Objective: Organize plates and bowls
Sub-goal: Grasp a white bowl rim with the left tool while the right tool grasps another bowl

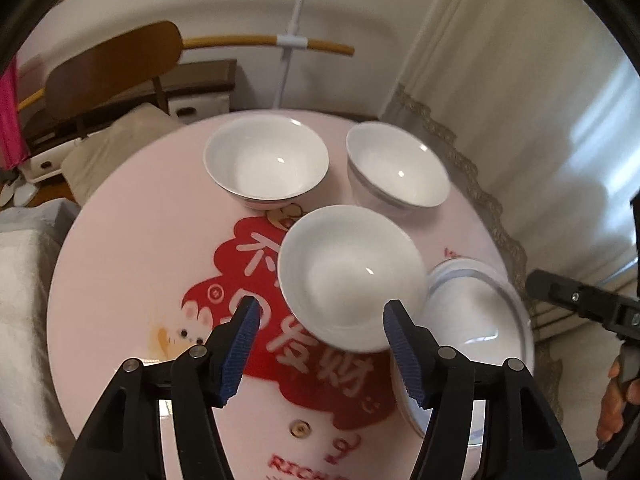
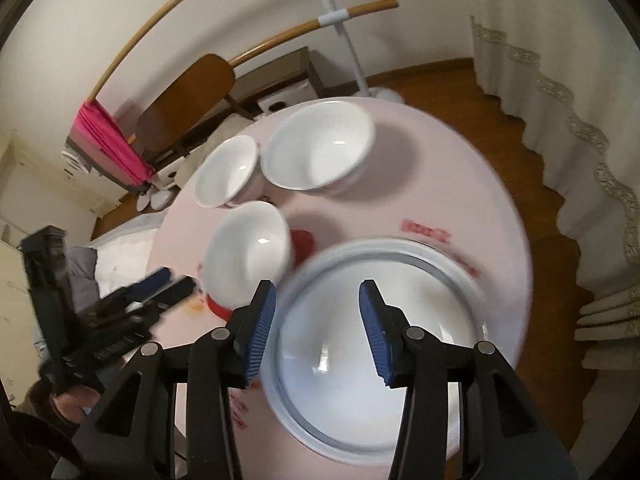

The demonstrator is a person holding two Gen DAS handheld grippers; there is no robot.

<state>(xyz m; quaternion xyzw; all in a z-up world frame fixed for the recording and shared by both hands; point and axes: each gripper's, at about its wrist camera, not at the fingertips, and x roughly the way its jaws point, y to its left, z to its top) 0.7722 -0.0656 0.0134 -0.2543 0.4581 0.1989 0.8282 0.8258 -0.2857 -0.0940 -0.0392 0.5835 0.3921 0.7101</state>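
Note:
Three empty white bowls stand upright on a round pink table (image 1: 132, 248) with a red print: one far left (image 1: 266, 162), one far right (image 1: 396, 168), one nearer (image 1: 352, 276). A white plate with a grey-blue rim (image 1: 476, 308) lies at the table's right edge. My left gripper (image 1: 322, 316) hangs open above the table, the near bowl showing past its blue pads, nothing gripped. My right gripper (image 2: 318, 300) is open over the plate (image 2: 432, 280), its pads clear of it. The bowls (image 2: 248, 248), (image 2: 226, 172), (image 2: 320, 152) lie beyond. Each gripper shows in the other's view (image 1: 580, 304), (image 2: 160, 284).
A brown wooden chair (image 1: 112, 64) and a low bench stand behind the table. A lace-edged curtain (image 1: 500, 80) hangs to the right over wooden floor (image 2: 460, 80). White bedding (image 1: 24, 280) lies left of the table. A person's hand (image 1: 616, 400) holds the right gripper.

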